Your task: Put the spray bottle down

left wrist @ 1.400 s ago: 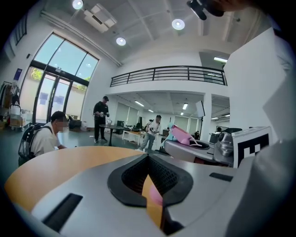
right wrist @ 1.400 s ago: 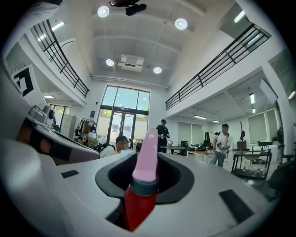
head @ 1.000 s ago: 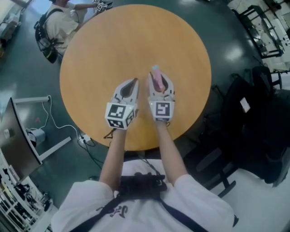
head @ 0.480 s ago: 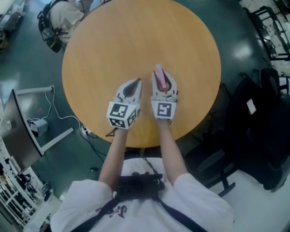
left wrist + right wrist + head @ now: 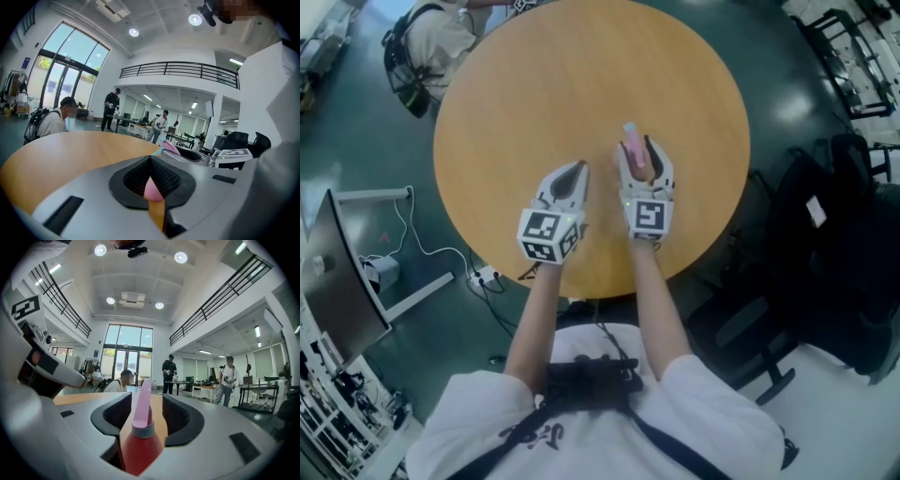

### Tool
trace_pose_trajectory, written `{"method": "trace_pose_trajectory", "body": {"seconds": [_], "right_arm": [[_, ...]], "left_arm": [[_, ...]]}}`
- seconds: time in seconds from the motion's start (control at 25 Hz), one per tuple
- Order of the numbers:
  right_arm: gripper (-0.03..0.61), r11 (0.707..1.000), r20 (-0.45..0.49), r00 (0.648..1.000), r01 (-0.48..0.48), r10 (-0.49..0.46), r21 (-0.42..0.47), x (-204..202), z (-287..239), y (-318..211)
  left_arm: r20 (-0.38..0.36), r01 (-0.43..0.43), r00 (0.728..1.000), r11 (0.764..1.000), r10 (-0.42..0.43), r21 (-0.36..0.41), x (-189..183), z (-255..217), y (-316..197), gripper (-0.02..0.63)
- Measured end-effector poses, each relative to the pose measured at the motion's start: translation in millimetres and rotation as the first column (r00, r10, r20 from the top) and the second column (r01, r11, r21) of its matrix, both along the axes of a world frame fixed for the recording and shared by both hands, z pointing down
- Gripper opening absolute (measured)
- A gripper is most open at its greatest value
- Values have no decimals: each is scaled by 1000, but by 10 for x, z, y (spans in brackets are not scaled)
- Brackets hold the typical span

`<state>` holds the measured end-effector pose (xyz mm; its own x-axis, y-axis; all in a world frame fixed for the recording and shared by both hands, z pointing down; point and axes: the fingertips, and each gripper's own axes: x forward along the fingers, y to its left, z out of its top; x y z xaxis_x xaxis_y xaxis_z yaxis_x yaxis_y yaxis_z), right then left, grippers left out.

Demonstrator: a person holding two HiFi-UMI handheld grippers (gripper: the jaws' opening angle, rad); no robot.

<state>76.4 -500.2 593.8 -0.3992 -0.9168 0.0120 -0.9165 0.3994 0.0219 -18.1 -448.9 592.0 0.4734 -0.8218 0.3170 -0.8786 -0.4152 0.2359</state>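
The spray bottle [image 5: 630,152], with a red body and a long pink nozzle [image 5: 142,404], lies along my right gripper [image 5: 637,145] with the nozzle pointing away from me. That gripper's jaws are opening; table shows between the bottle and the right jaw, and the pads no longer press on it. The right gripper view shows the bottle [image 5: 139,446] close to the left pad. My left gripper [image 5: 578,169] hovers beside it over the round wooden table [image 5: 581,75], its jaw tips together [image 5: 150,158] and nothing held. The nozzle [image 5: 169,146] also shows in the left gripper view.
A seated person with a backpack [image 5: 431,47] is at the table's far left edge. Black chairs [image 5: 825,234] stand to the right and a monitor [image 5: 337,281] with cables to the left. Other people stand far off in the hall [image 5: 169,373].
The right gripper's jaws have spread apart around the bottle, which stays between them. Both grippers hold nearly the same place on the table.
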Motion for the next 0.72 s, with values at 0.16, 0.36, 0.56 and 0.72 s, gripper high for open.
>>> {"method": "trace_pose_trajectory", "body": {"seconds": [0.16,0.36,0.56,0.72], "right_arm": [[256,1000,30,999,-28,28,-4,138,-175,119],[259,1000,69,997,-28,27,0,153,-439,427],[258,1000,55,998,1,-1,2,36,-672,840],[131,998,57,997,45,-47,33,-133,-869,1220]], "left_arm": [[-14,-14,1000,999,14,31,7,-167,86,12],[-23,-42,999,996,44,75,-14,-371,272,12],[-16,-60,998,989,63,137,-63,-655,508,12],[-9,-54,998,982,57,180,-145,-879,711,12]]}}
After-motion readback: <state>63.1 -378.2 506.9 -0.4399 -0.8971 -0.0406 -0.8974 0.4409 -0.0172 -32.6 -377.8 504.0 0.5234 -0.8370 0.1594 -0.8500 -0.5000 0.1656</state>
